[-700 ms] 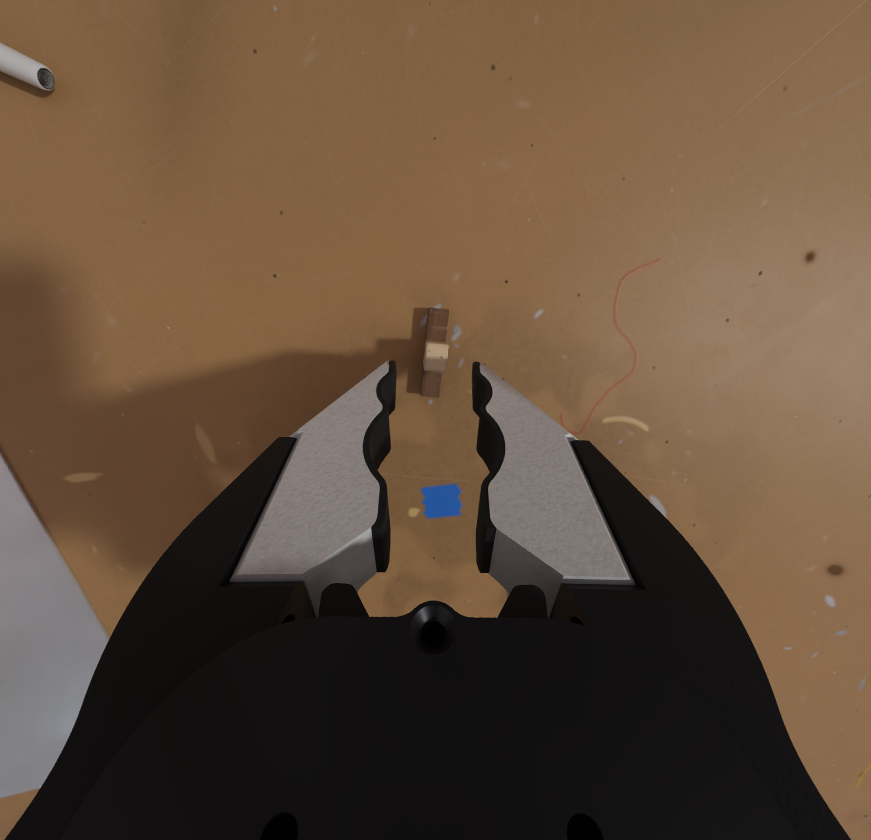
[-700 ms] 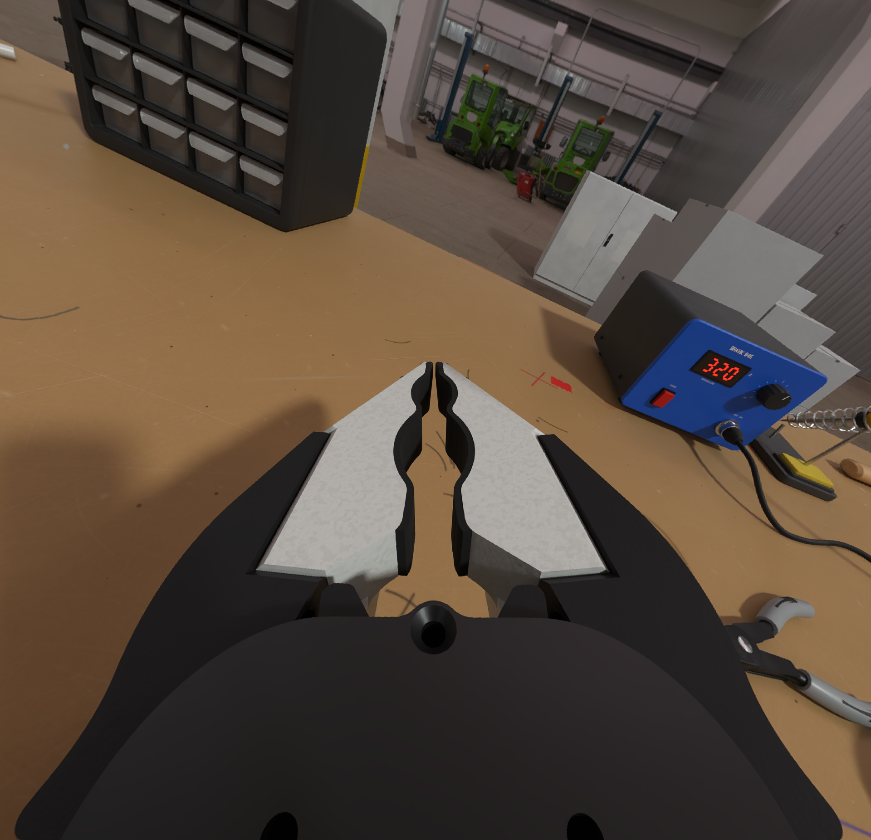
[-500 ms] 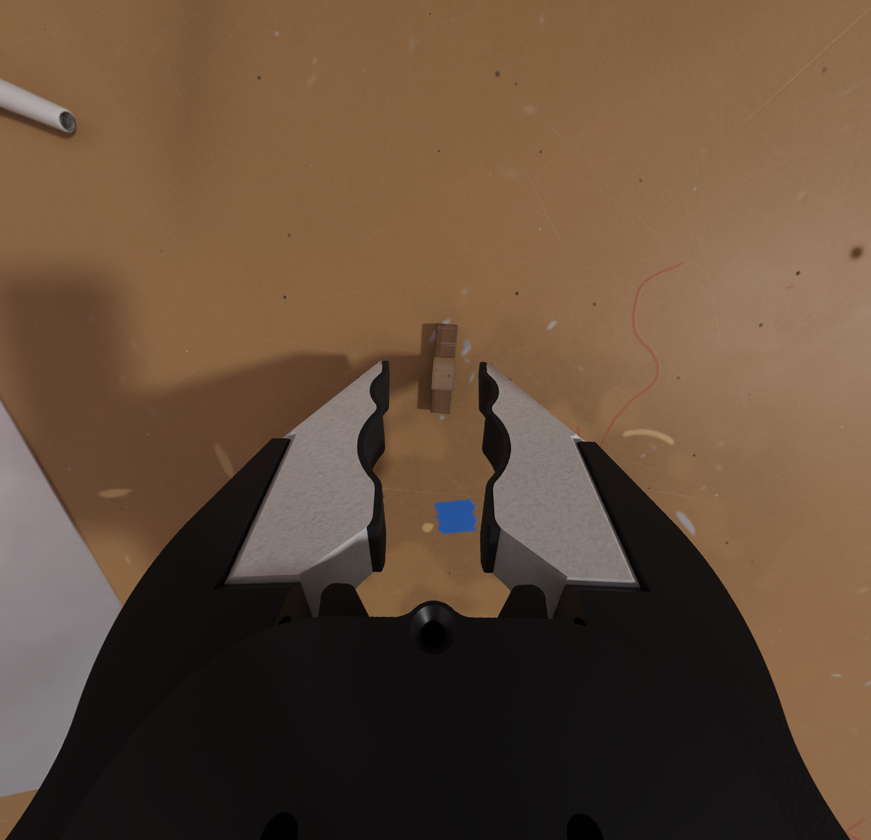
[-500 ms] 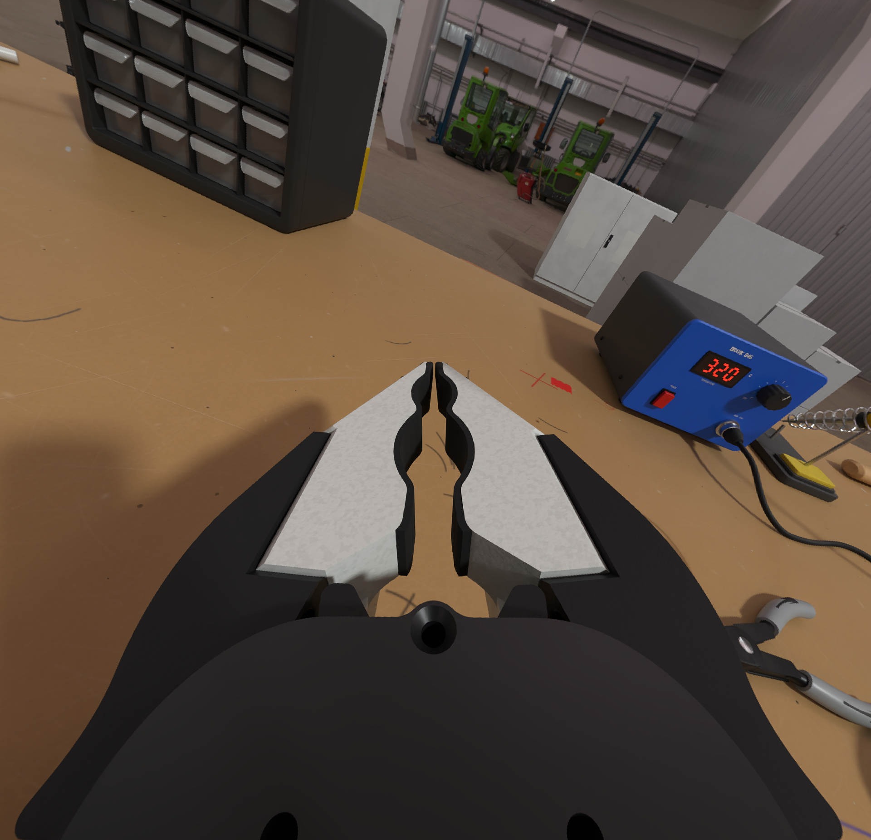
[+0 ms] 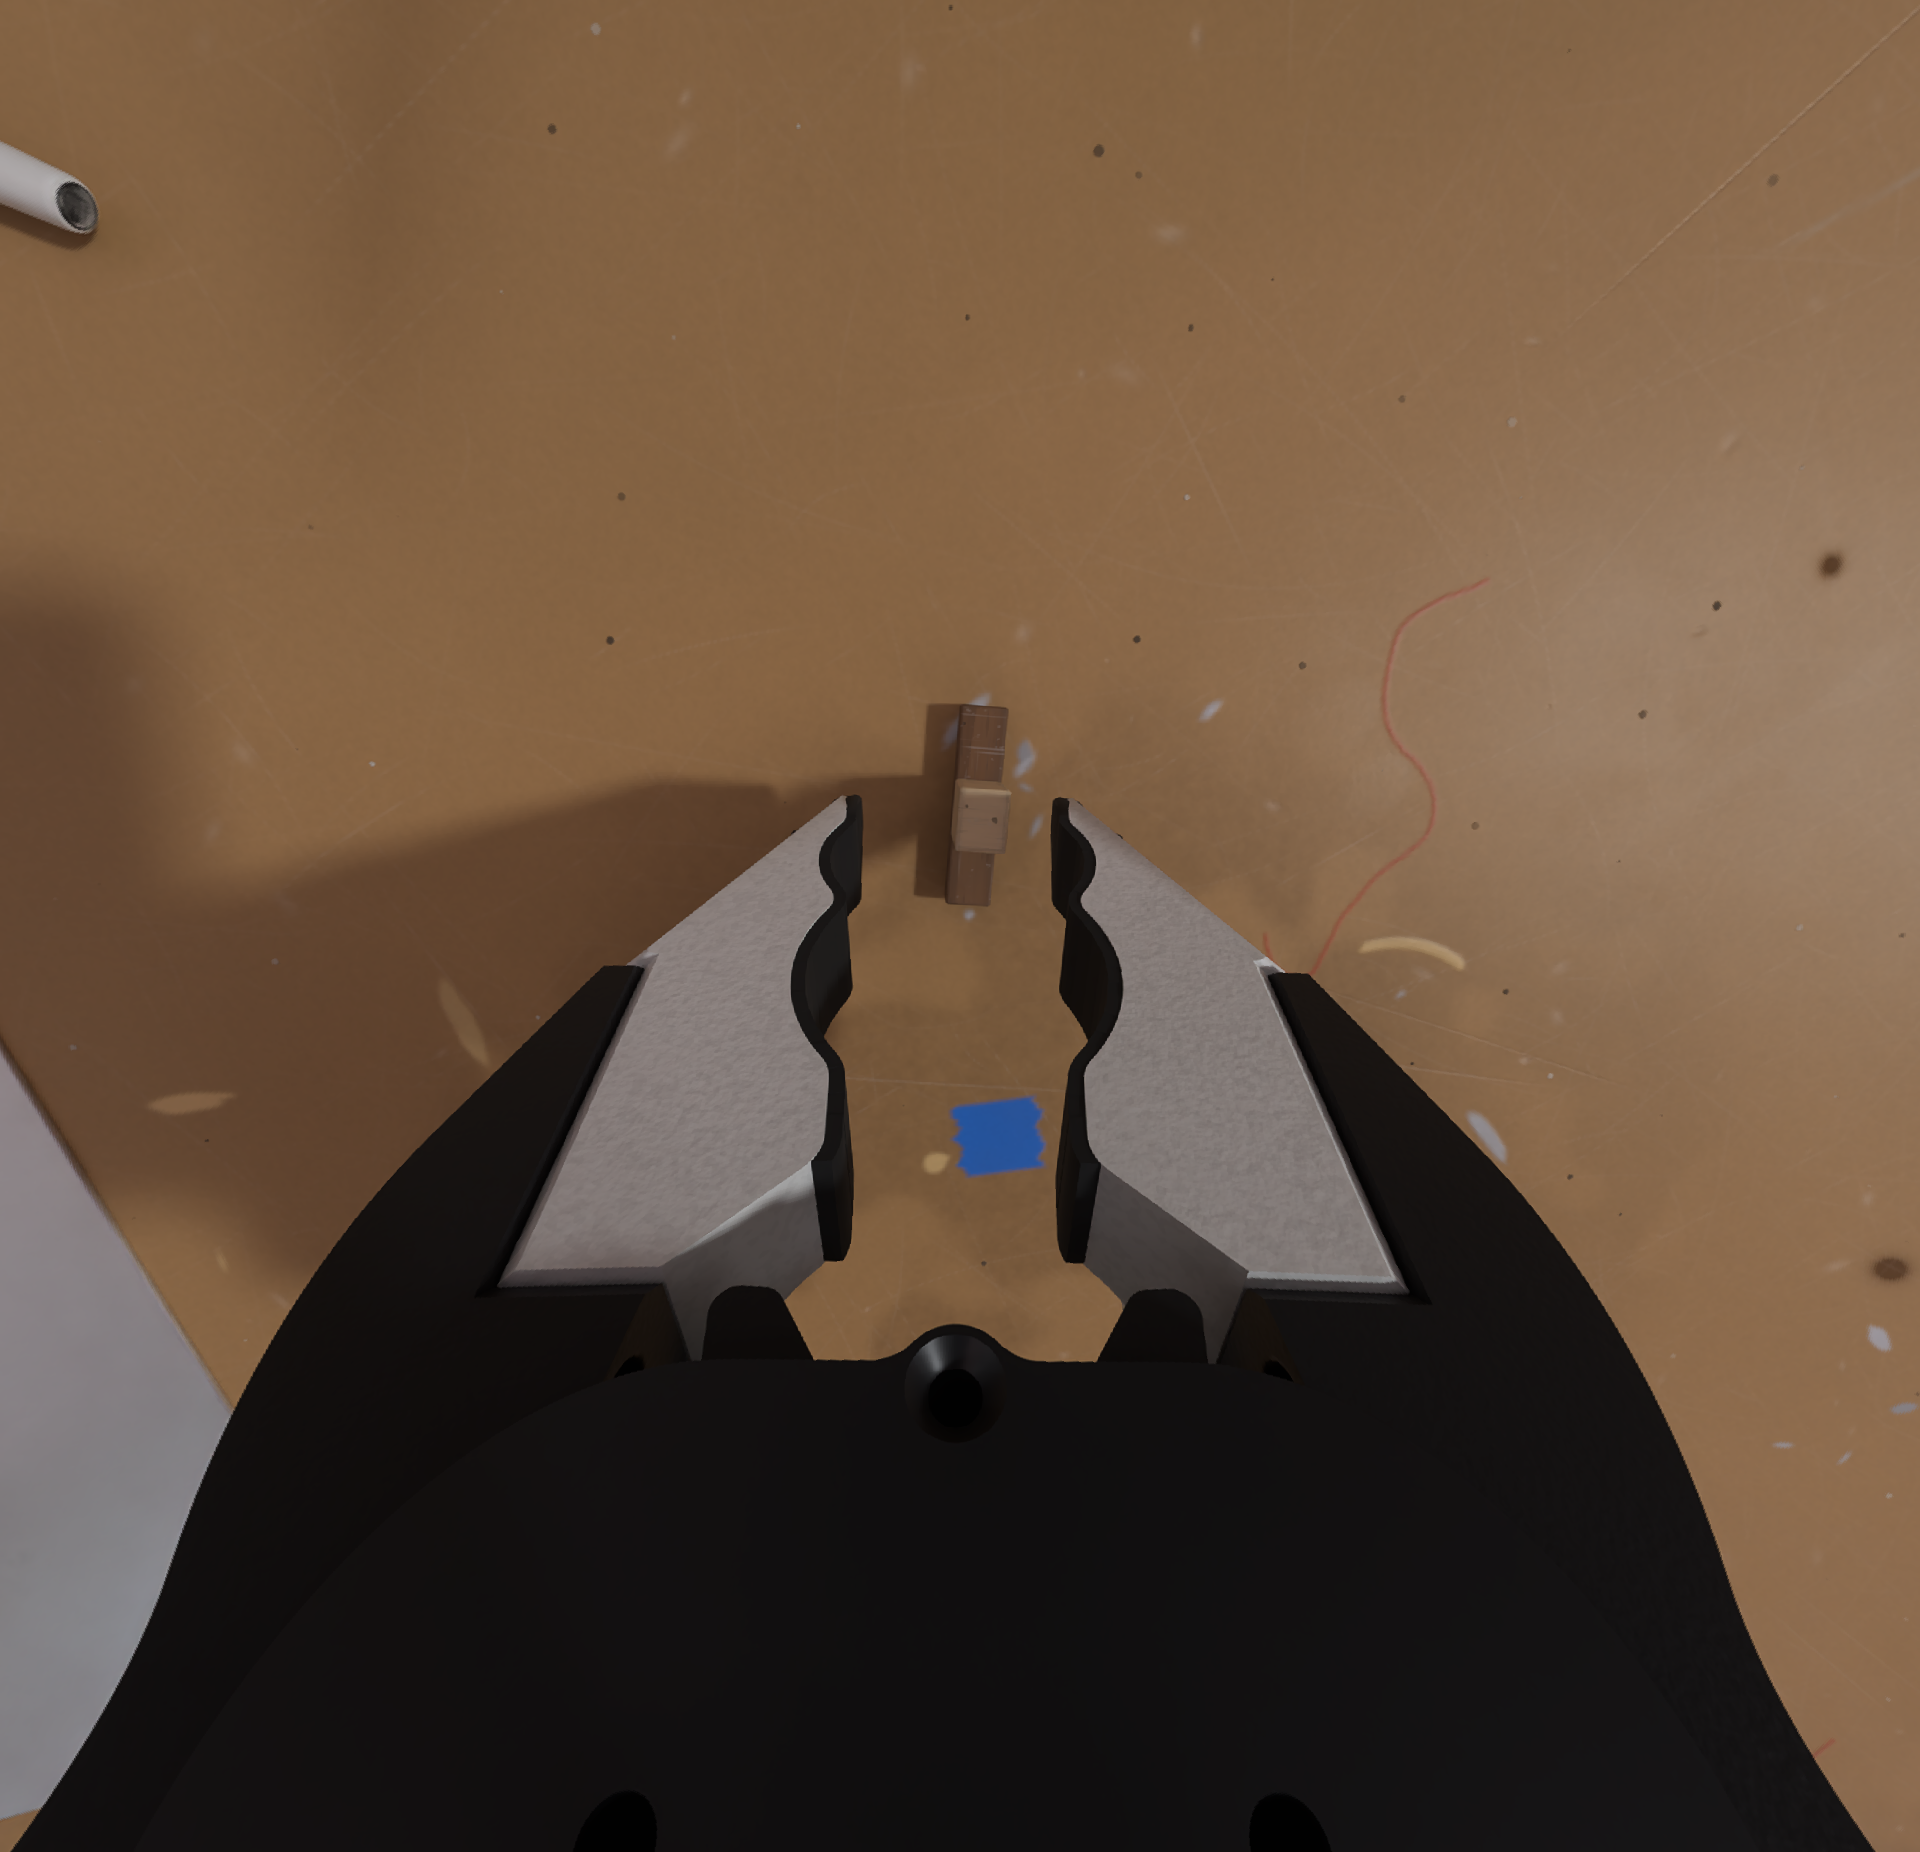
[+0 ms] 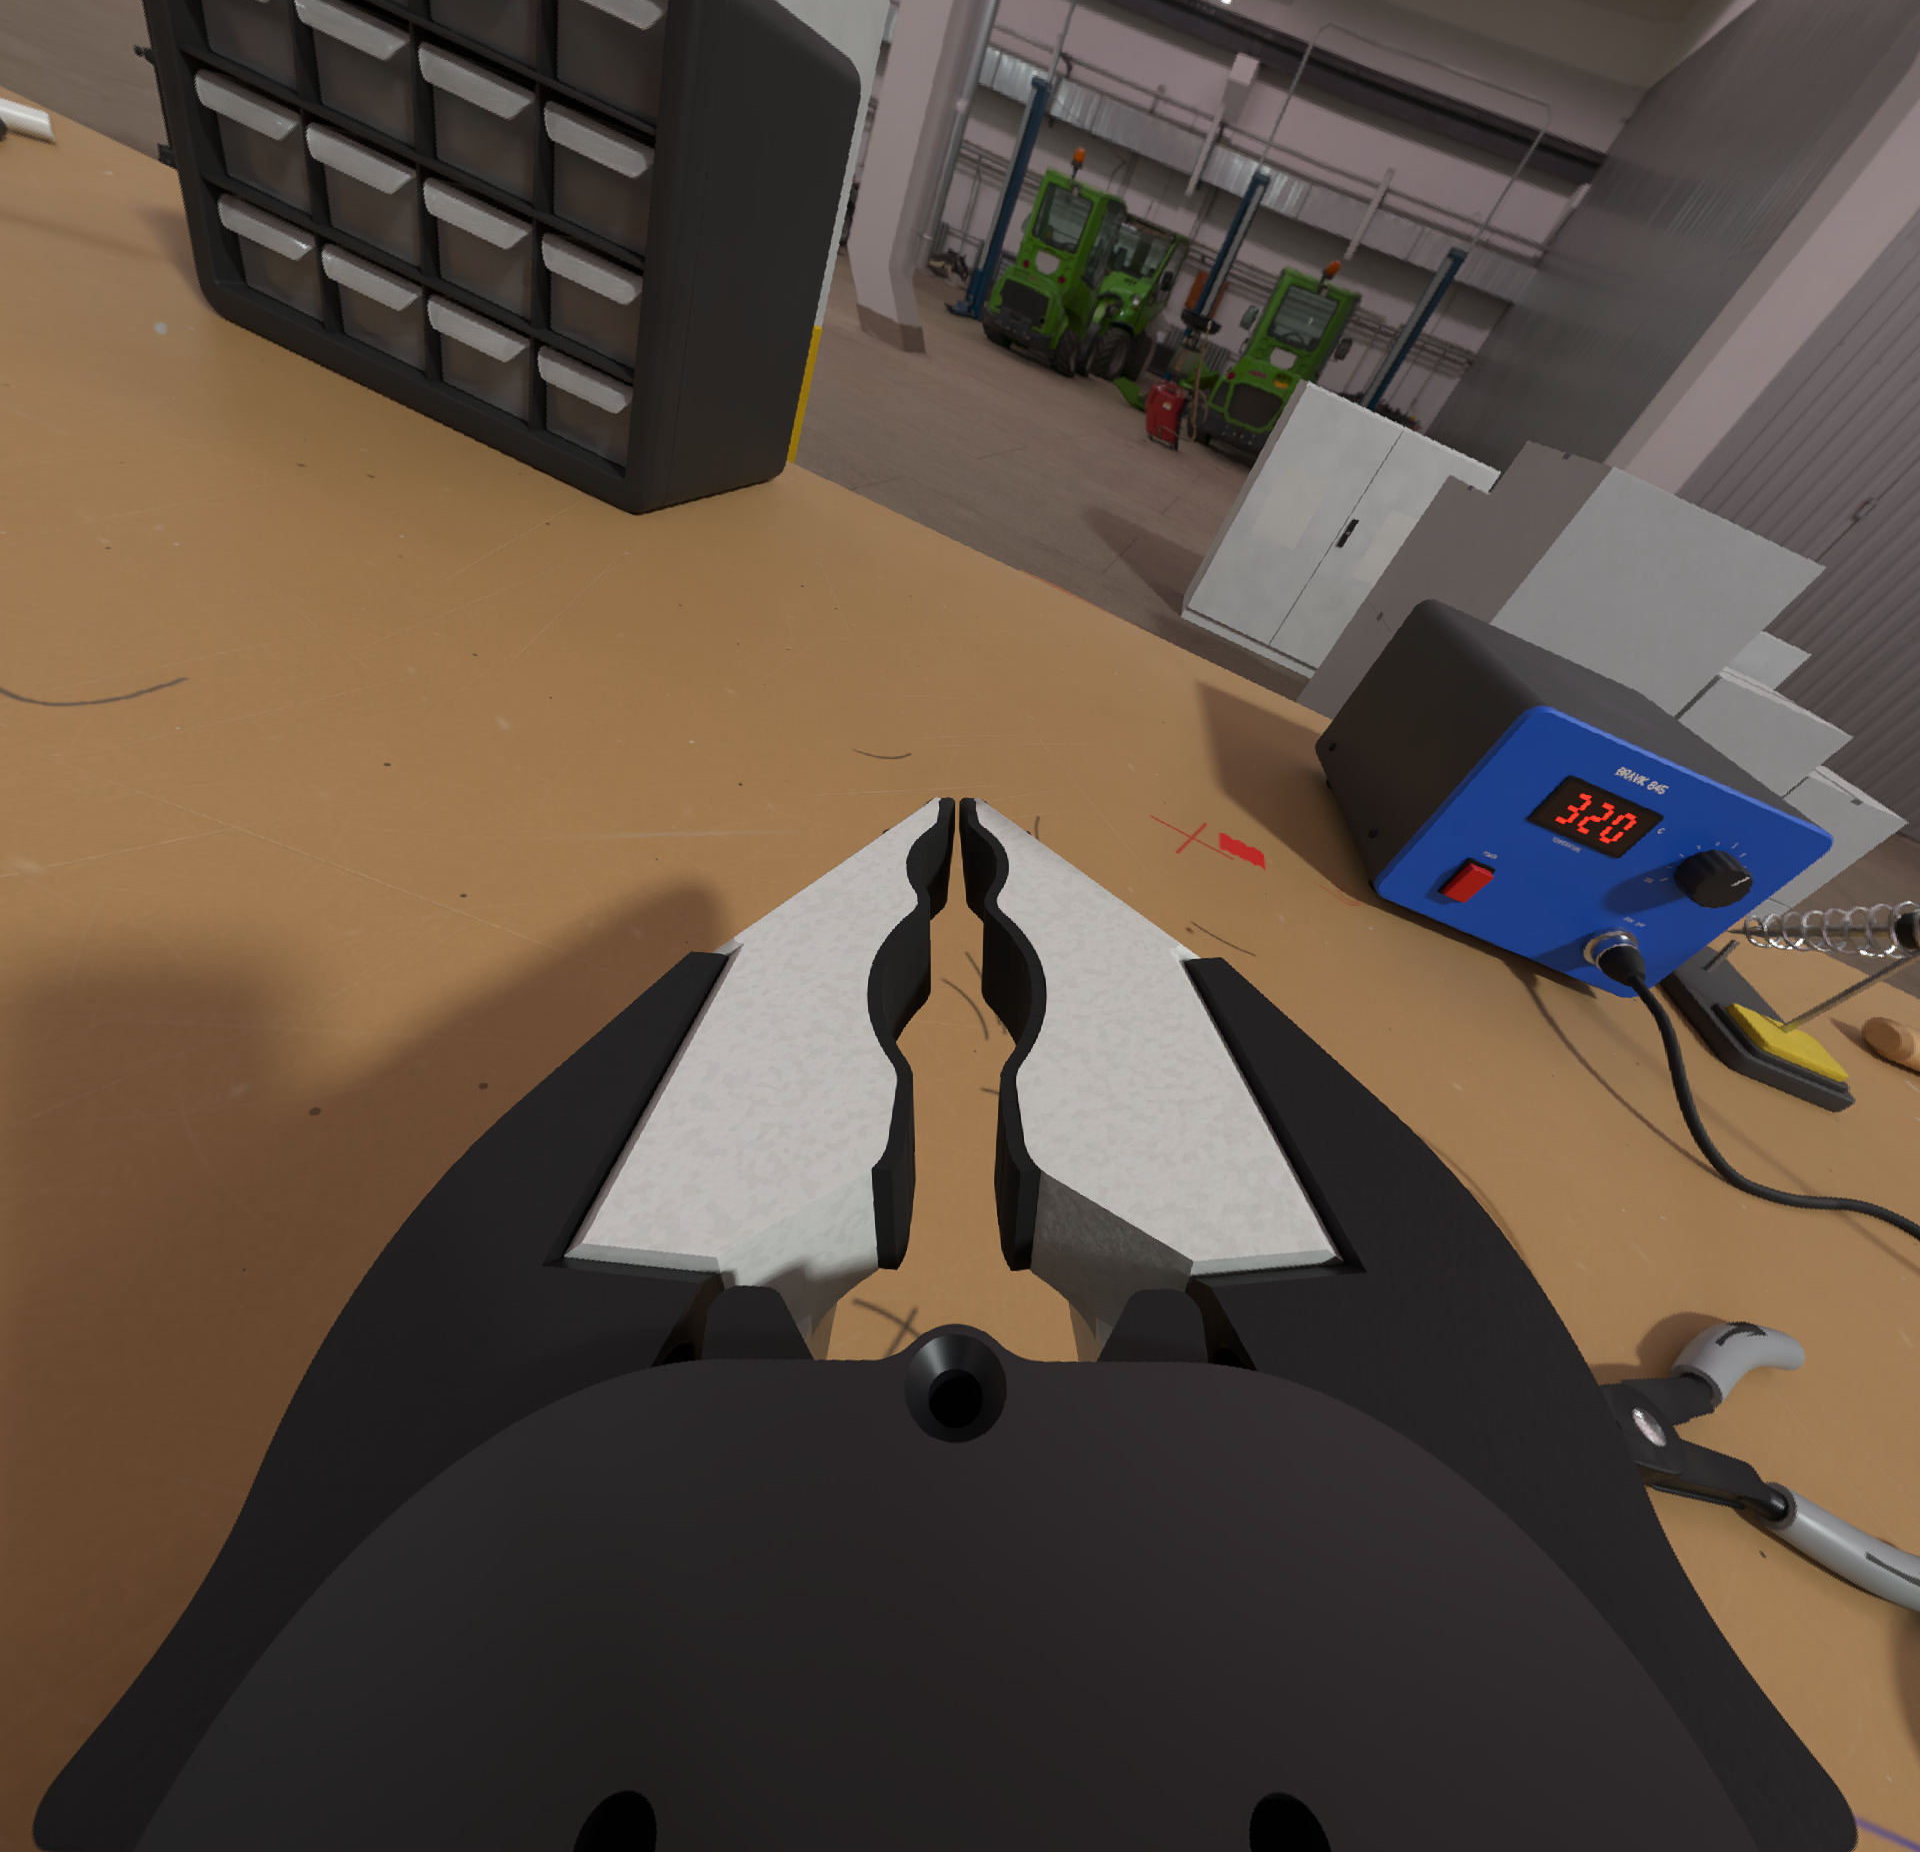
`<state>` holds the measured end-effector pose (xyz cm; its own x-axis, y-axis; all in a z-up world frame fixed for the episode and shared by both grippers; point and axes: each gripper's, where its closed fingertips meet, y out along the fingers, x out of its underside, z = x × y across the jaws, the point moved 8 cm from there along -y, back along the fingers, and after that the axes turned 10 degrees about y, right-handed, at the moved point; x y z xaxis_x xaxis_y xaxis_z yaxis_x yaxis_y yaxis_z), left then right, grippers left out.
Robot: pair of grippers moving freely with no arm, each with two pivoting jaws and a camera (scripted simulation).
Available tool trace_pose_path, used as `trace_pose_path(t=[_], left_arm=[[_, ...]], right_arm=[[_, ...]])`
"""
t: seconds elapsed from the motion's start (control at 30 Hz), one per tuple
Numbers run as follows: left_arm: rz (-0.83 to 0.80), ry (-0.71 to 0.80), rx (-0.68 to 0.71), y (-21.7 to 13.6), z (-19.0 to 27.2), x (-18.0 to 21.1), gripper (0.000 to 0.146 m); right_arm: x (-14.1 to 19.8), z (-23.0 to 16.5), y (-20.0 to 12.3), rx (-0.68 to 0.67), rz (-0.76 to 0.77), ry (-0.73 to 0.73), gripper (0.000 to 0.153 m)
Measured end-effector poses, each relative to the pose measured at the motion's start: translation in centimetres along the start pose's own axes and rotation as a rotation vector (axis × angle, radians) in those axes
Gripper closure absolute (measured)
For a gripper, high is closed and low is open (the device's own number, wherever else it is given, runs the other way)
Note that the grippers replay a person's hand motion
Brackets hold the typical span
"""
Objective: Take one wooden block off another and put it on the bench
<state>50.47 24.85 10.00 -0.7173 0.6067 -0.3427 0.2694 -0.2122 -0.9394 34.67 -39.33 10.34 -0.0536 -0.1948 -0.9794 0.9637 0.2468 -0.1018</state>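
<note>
High above the counter [image 5: 1039,348], left tool [image 5: 954,815] hangs spread wide, framing the pale block [image 5: 982,817] atop the darker block [image 5: 977,748], while right tool [image 6: 954,815] sits nearly closed, empty.

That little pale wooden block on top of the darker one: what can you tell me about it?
The pale block is a small light-wood cube with rounded edges. It rests flat across the middle of a longer, darker wooden block lying on the tan bench. Nothing else touches it; the left tongs are open above it.
</note>
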Motion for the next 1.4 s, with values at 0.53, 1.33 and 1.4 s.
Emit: trace_pose_path(t=[0.53,1.33,1.4], left_arm=[[0.01,0.004,-0.002,-0.6,0.4,-0.1,0.108],[-0.004,0.025,0.051,-0.8,0.2,1.1,0.124],[0.003,0.034,0.048,-0.7,0.4,0.7,0.125]], right_arm=[[0.0,-0.1,0.0,0.001,-0.001,-0.006,0.152],[0.0,0.0,-0.1,-0.004,0.006,0.004,0.152],[0.0,0.0,-0.1,-0.004,0.007,0.004,0.152]])
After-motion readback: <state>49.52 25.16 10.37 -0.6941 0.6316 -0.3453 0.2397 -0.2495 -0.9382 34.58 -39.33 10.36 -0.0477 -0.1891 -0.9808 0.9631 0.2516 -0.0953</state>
